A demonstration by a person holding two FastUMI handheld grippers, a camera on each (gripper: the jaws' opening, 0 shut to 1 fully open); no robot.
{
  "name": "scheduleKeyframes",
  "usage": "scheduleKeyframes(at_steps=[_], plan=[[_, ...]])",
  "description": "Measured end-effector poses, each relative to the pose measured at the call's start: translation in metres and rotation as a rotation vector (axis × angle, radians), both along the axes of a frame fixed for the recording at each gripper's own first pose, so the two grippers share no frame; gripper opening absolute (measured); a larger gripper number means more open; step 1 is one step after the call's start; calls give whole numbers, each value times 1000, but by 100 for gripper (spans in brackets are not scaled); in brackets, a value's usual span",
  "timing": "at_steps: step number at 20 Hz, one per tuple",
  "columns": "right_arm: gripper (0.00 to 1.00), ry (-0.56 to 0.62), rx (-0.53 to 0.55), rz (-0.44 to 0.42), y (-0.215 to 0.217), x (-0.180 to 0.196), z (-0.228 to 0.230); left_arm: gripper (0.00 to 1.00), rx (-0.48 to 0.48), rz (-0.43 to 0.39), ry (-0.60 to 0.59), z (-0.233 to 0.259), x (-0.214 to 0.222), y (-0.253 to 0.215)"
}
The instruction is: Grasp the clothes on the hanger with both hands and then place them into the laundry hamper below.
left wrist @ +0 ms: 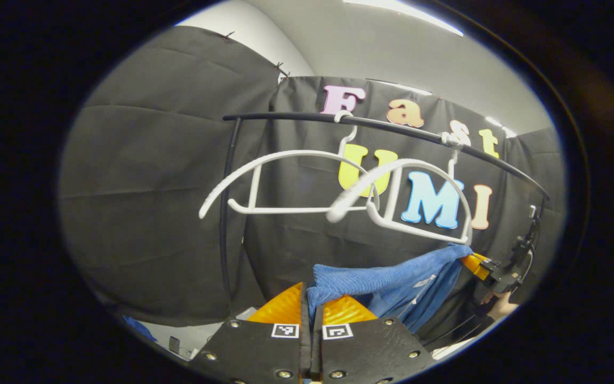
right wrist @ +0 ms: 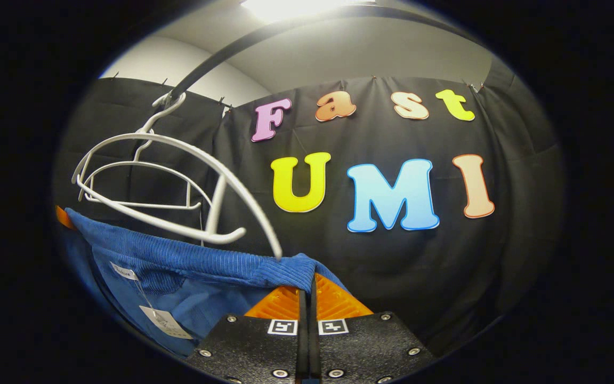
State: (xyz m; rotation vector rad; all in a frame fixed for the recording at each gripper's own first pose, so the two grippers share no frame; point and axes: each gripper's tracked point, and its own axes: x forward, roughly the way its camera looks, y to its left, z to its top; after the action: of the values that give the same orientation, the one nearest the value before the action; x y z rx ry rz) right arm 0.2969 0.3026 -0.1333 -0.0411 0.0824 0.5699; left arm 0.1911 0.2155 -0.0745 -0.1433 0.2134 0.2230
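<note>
A blue ribbed garment (left wrist: 387, 285) stretches between both grippers, off and below the white hangers (left wrist: 296, 181). My left gripper (left wrist: 312, 301) is shut on one end of the cloth, its orange fingers (left wrist: 285, 306) pinching the fabric. At the far right of the left gripper view the right gripper (left wrist: 477, 265) holds the other end, with a hand (left wrist: 501, 306) behind it. In the right gripper view my right gripper (right wrist: 309, 285) is shut on the garment (right wrist: 190, 266), which hangs to the left with a paper tag (right wrist: 166, 320). Two bare white hangers (right wrist: 152, 181) hang just above it.
A black rail (left wrist: 381, 128) carries both hangers, held by a black upright post (left wrist: 227, 213) on the left. The rail (right wrist: 243, 48) arcs overhead in the right gripper view. Black cloth walls close in all around. A pale floor strip (left wrist: 190, 336) lies low at left.
</note>
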Motion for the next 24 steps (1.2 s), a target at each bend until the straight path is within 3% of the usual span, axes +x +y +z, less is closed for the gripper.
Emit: scheduleKeyframes(at_steps=[1, 2, 4, 6, 11, 13, 14, 18, 22, 24], plan=[[0, 9, -3, 4, -2, -13, -2, 6, -6, 9, 2, -1, -11, -3], [0, 16, -11, 8, -5, -27, -3, 1, -18, 18, -1, -1, -22, -7], [0, 34, -27, 14, -12, -51, -5, 6, -43, 36, 0, -3, -48, -8], [0, 58, -23, 17, -14, -57, -3, 1, -35, 52, 9, -2, -62, -6], [0, 115, -14, -69, -36, -99, 13, 1, -23, 2, 6, 8, -78, -6], [0, 129, -27, -140, -52, -125, 19, 1, -13, -58, 15, 11, -86, -14], [0, 136, -40, -181, -61, -138, 23, 6, 9, -99, 13, 13, -90, -16], [0, 137, -53, -297, -72, -195, 43, 1, 24, -304, 16, 10, -96, -42], [0, 133, -52, -356, -69, -247, 51, 0, -37, -474, 33, -6, -95, -80], [0, 162, -52, -359, -56, -271, 41, 1, -69, -520, 62, -14, -113, -86]])
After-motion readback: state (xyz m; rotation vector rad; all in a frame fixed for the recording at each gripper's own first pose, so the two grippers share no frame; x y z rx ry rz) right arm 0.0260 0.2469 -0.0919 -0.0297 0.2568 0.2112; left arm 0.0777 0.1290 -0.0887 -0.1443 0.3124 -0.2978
